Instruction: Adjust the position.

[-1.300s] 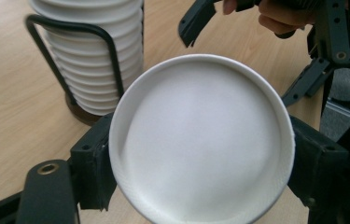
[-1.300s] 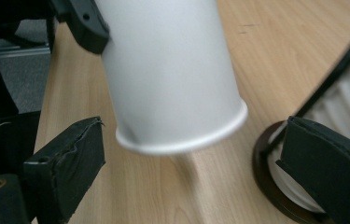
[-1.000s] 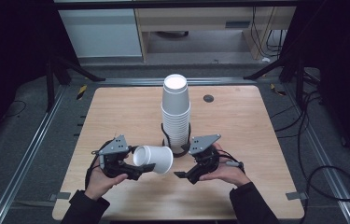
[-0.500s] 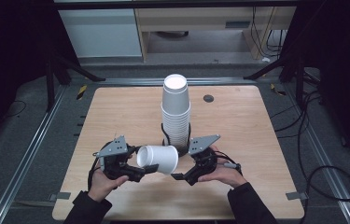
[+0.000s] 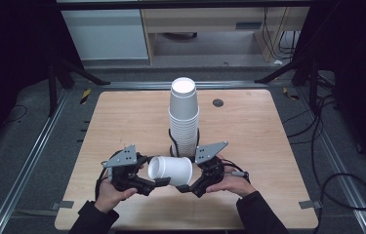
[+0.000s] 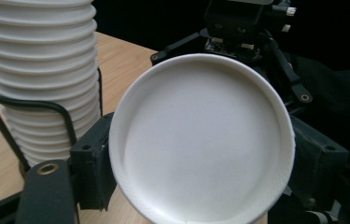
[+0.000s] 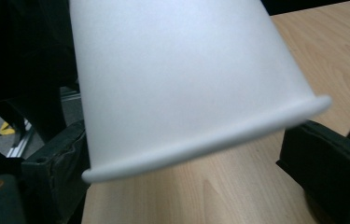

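White paper cup point(image 5: 170, 170) lies sideways between both sets of fingers, above the tabletop point(image 5: 278, 146) before the cup stack point(image 5: 184, 117). Since a second ago the right gripper point(image 5: 188, 186) has closed in beside the left gripper point(image 5: 157, 184), suggesting a handover. Left gripper view shows fingers pinching its rim; whether the right ones pinch, I cannot tell.

Lab: railed test table point(image 5: 249, 131), cables point(image 5: 332, 170)

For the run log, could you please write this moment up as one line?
single cup: on its side, between both grippers | left gripper: shut on cup | right gripper: at cup, grip unclear | cup stack: upright in wire holder
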The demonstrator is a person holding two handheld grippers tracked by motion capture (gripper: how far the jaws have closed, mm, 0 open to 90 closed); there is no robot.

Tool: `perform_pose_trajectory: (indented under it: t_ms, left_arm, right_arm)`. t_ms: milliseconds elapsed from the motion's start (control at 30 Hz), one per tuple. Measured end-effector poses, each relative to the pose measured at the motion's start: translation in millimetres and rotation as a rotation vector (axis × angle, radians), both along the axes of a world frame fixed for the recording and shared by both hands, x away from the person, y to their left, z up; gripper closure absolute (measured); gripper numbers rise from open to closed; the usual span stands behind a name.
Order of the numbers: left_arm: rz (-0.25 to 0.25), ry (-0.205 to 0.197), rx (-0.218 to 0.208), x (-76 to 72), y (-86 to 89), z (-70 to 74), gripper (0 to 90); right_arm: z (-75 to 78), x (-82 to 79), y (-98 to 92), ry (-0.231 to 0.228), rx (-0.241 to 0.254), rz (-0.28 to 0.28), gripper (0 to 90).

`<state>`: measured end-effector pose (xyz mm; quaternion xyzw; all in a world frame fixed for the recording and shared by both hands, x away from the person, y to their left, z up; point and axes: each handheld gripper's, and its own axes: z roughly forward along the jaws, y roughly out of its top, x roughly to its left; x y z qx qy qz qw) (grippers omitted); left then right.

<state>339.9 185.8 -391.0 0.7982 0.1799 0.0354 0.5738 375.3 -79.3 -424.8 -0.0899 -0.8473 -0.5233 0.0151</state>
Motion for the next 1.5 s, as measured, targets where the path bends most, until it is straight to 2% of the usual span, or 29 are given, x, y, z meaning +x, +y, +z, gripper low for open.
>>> perform_pose_trajectory:
  t_ms: [333,433,700,1000,1133,1300,1400,1500]
  left_arm:
    - [-0.036,0.007,0.000,-1.2,-6.1,-3.3,22.4]
    - [-0.036,0.002,0.018,-1.2,-7.5,-4.8,22.6]
    - [-0.040,0.011,0.031,0.0,-7.4,-5.9,22.9]
    - [-0.041,0.017,0.020,0.4,-7.6,-5.9,22.5]
    - [-0.023,0.013,0.002,-0.1,-5.2,-3.8,22.7]
    - [-0.008,0.006,-0.018,-0.2,4.2,3.1,17.5]
    - [0.000,0.011,-0.004,1.3,9.4,4.4,15.1]
    - [0.007,0.034,0.039,5.1,11.9,1.5,13.4]
  right_arm:
    - [-3.2,-3.1,6.1,0.012,-0.003,0.045,5.0]
    - [-4.2,-3.9,8.1,0.007,-0.002,0.045,6.1]
    - [-6.1,-3.4,8.2,0.005,-0.027,0.053,7.8]
    - [-5.3,-2.8,6.2,0.014,-0.024,0.057,9.2]
    - [-5.3,-1.6,4.0,0.020,-0.026,0.055,9.4]
    - [-5.3,0.9,-1.2,0.004,-0.050,0.029,9.3]
    - [-3.7,2.3,-6.7,-0.028,-0.091,0.000,9.3]
    - [-1.9,2.5,-10.8,-0.062,-0.145,-0.022,9.3]
